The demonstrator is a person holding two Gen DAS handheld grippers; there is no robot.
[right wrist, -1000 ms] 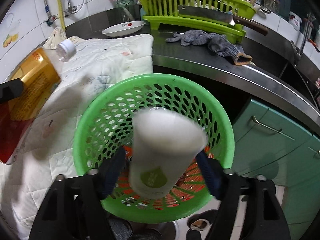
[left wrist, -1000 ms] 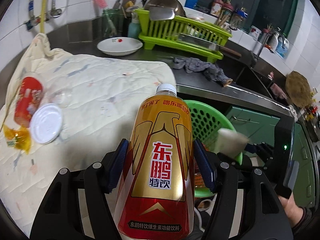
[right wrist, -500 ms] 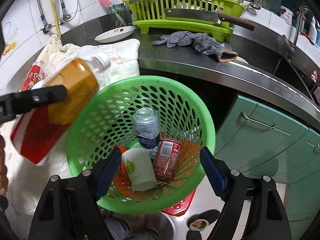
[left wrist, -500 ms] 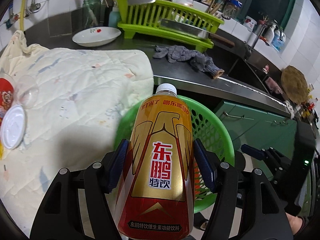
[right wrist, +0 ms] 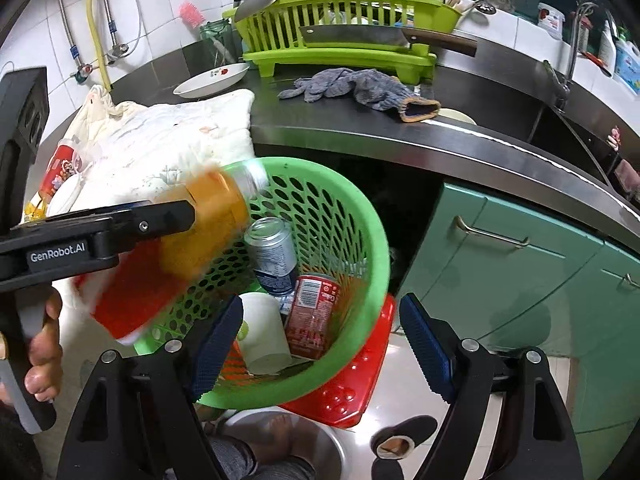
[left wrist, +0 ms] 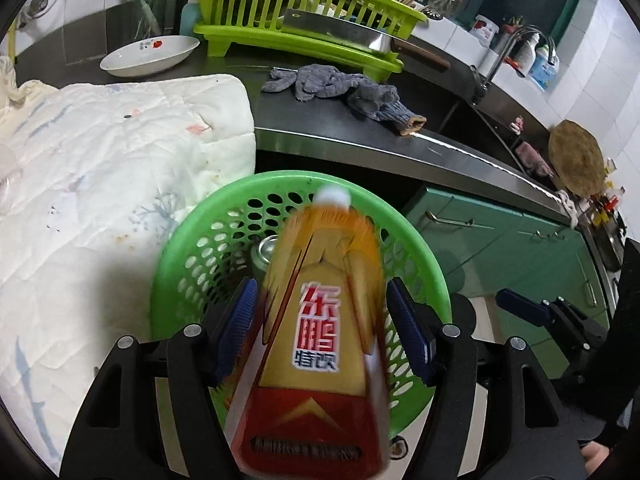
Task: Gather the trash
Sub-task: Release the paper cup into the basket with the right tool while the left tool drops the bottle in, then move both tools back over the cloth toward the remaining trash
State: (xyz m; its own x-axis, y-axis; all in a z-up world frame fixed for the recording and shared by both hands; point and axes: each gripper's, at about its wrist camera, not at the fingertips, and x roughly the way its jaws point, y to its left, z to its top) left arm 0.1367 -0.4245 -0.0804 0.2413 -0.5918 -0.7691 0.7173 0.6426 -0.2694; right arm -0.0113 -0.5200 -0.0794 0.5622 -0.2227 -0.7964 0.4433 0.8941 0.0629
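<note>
A gold and red drink bottle [left wrist: 316,328] with a white cap is motion-blurred between the fingers of my left gripper [left wrist: 320,332], which stand apart from its sides; it hangs over the green basket [left wrist: 192,248]. In the right wrist view the bottle [right wrist: 188,248] tips cap-first over the basket rim [right wrist: 376,240]. Inside lie a silver can [right wrist: 272,256], a red can [right wrist: 312,316] and a white paper cup [right wrist: 264,332]. My right gripper [right wrist: 320,344] is open and empty in front of the basket.
A white quilted cloth [left wrist: 100,168] covers the counter at left, with a red cup and white lid [right wrist: 60,176] on it. A grey rag [left wrist: 340,88], white plate [left wrist: 150,54] and green dish rack [left wrist: 304,20] sit behind. Green cabinets [right wrist: 520,264] are at right.
My left gripper moved right over the basket and opened; the bottle is slipping from it. My right gripper dropped the white cup into the basket and drew back.
</note>
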